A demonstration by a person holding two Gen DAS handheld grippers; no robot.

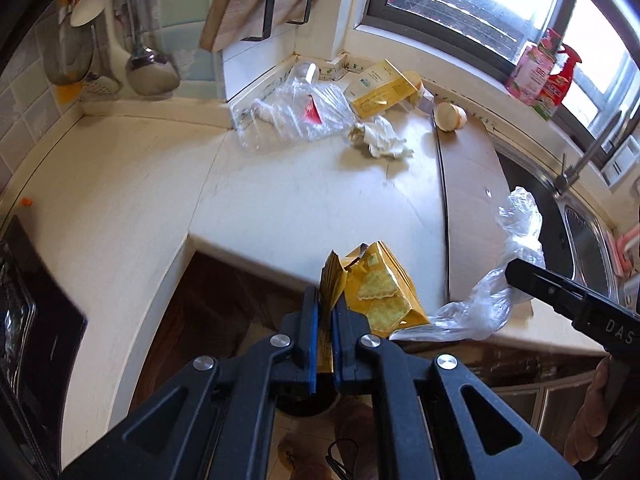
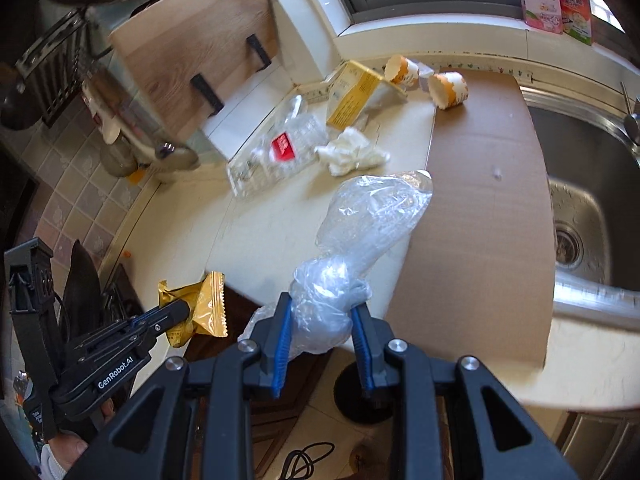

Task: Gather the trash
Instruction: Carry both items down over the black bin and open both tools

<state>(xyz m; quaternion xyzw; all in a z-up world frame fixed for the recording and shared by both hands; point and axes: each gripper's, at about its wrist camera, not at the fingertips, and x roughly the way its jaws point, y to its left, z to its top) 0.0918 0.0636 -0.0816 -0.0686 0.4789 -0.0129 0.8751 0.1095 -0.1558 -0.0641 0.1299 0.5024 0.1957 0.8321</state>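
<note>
My left gripper [image 1: 327,304] is shut on a gold cracker wrapper [image 1: 380,292] and holds it over the counter's front edge; it also shows in the right wrist view [image 2: 200,308]. My right gripper [image 2: 322,312] is shut on a crumpled clear plastic bag [image 2: 360,232], also seen in the left wrist view [image 1: 508,264]. On the counter farther back lie a clear wrapper with a red label [image 1: 296,116], a crumpled white tissue [image 1: 380,136], a yellow box [image 1: 384,88] and two paper cups [image 2: 448,88].
A cardboard sheet [image 2: 480,200] lies beside the steel sink [image 2: 588,184]. A wooden board [image 2: 192,52] leans at the back wall. Utensils [image 1: 148,68] hang at the left. A dark round bin [image 2: 360,392] stands on the floor below the counter edge.
</note>
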